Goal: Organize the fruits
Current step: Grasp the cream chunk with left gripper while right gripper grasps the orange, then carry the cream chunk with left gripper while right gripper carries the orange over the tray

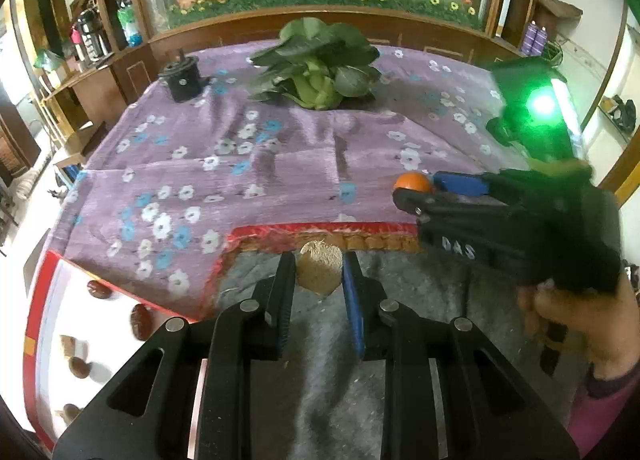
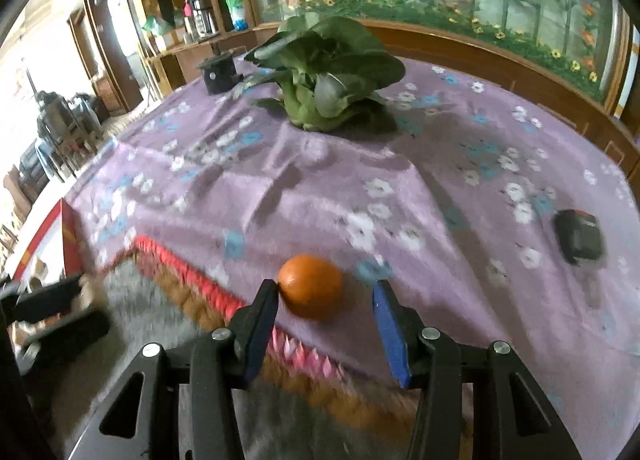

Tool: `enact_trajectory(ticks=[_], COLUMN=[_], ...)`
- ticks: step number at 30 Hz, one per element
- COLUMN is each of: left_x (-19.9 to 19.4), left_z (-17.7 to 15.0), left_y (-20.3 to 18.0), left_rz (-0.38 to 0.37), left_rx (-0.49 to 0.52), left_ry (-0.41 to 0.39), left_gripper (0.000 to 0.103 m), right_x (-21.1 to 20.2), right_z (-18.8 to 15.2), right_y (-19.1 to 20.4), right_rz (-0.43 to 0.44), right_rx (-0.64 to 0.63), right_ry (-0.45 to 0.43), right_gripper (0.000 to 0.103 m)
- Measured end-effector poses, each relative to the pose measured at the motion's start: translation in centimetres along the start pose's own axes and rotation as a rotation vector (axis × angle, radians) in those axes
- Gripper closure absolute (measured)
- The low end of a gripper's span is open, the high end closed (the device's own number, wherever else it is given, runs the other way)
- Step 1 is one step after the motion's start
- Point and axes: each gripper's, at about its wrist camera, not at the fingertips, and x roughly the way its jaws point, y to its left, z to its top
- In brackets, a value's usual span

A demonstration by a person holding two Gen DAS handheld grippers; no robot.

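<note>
My left gripper (image 1: 319,270) is shut on a tan, rough-skinned round fruit (image 1: 319,266), held over a grey mat (image 1: 320,340) with a red fringe. My right gripper (image 2: 326,292) is open around an orange (image 2: 311,286) that lies on the purple flowered cloth (image 2: 360,180); its left finger touches the orange and its right finger stands apart. The right gripper (image 1: 416,190) and the orange (image 1: 413,182) also show in the left wrist view at the right. The left gripper shows blurred at the left edge of the right wrist view (image 2: 56,308).
A leafy green vegetable (image 1: 316,64) lies at the back middle of the cloth, a black round object (image 1: 184,78) at the back left. A small black device (image 2: 578,236) lies at the right. A white tray (image 1: 52,320) with several brown pieces sits at the front left.
</note>
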Motion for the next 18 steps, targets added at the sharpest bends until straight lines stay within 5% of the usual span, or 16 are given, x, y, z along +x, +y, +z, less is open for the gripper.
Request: enact_trajectory(ticks=[2,18], left_x=[-0.2,-2.9], left_z=[-0.3,-3.1], left_y=[0.4,3.7], left_rz=[0.0,0.022], left_rx=[-0.01,-0.086], left_ry=[-0.001,-0.015], left_gripper=[0.08,0.08], right_x=[0.4,-7.5], right_z=[0.0,-2.7], right_y=[0.4,5.7], right_rz=[0.012,-0.161], right_rx=[-0.01,-0.176], right_ry=[0.012,-0.106], right_gripper=[0.068,0.068])
